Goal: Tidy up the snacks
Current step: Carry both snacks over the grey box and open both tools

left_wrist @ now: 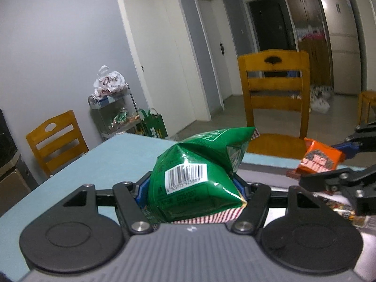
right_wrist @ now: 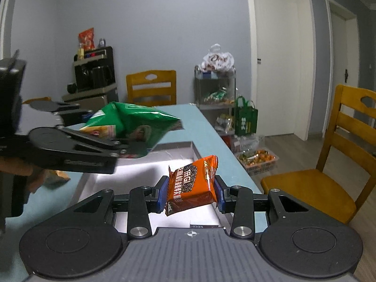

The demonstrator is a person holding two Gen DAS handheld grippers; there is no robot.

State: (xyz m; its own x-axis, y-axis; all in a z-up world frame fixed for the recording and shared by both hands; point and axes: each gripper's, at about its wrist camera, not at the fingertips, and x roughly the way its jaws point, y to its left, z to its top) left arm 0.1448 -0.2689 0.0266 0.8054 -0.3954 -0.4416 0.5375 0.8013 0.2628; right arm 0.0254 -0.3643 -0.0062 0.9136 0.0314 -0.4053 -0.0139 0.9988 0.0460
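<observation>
Over the box: both snacks are up in the air above the white shallow box (right_wrist: 178, 150) sitting on the blue tabletop (right_wrist: 211, 127), neither one dropped in yet.
Left claw: left claw (left_wrist: 190, 188) is clamped on a puffy green chip bag (left_wrist: 195, 176), barcode side facing the camera, pads squeezing its lower half so it bulges out.
Right claw: right claw (right_wrist: 191, 193) is pinched shut on a small orange snack packet (right_wrist: 191, 185), held upright between the blue pads.
Where they sit: from the right wrist view the green chip bag hangs over the far-left part of the box, the orange packet over the near edge.
Done so far: honestly hard to say. Some wrappers peek out low at the right edge of the left view, but I can't tell if they're inside the box.
Left to do: lower and let go of both, I'd guess, then whatever else is lying around. A tan packet (right_wrist: 57, 176) sits on the tabletop left of the box.
</observation>
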